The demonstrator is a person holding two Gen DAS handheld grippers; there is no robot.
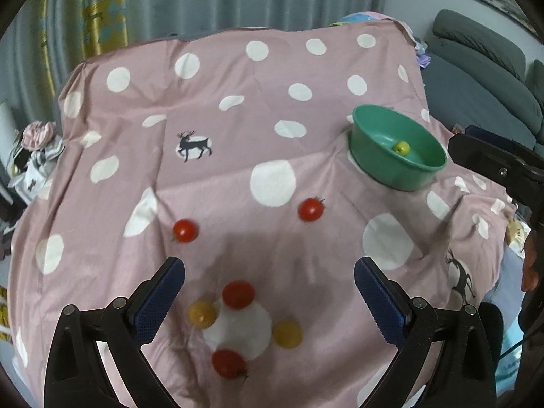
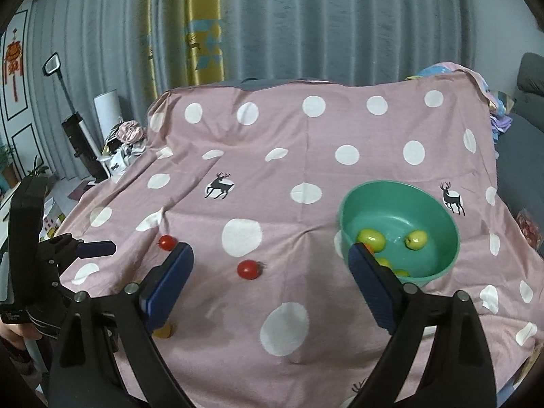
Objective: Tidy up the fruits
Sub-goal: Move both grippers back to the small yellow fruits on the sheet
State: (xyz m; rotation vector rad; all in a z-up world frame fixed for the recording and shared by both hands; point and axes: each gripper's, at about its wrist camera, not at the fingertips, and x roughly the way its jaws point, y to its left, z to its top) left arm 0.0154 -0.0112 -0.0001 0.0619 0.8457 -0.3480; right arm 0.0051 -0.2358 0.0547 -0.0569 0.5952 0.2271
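Observation:
A green bowl (image 1: pixel 397 156) stands on the pink dotted cloth at the right and holds small green fruits (image 2: pixel 415 239). Red tomatoes (image 1: pixel 310 209) (image 1: pixel 185 230) lie loose mid-table. More red tomatoes (image 1: pixel 238 293) and yellow ones (image 1: pixel 287 334) lie right under my left gripper (image 1: pixel 269 272), which is open and empty above them. My right gripper (image 2: pixel 271 261) is open and empty, hovering left of the bowl (image 2: pixel 438 210), with a red tomato (image 2: pixel 249 269) between its fingers' line of sight. A yellow tomato (image 2: pixel 164 331) peeks from under its left finger.
The pink cloth (image 1: pixel 238 78) covers the whole table and drops off at the far and side edges. A grey sofa (image 1: pixel 482 78) stands to the right. Curtains hang behind. Clutter and a floor lamp (image 2: pixel 78 129) stand at the left.

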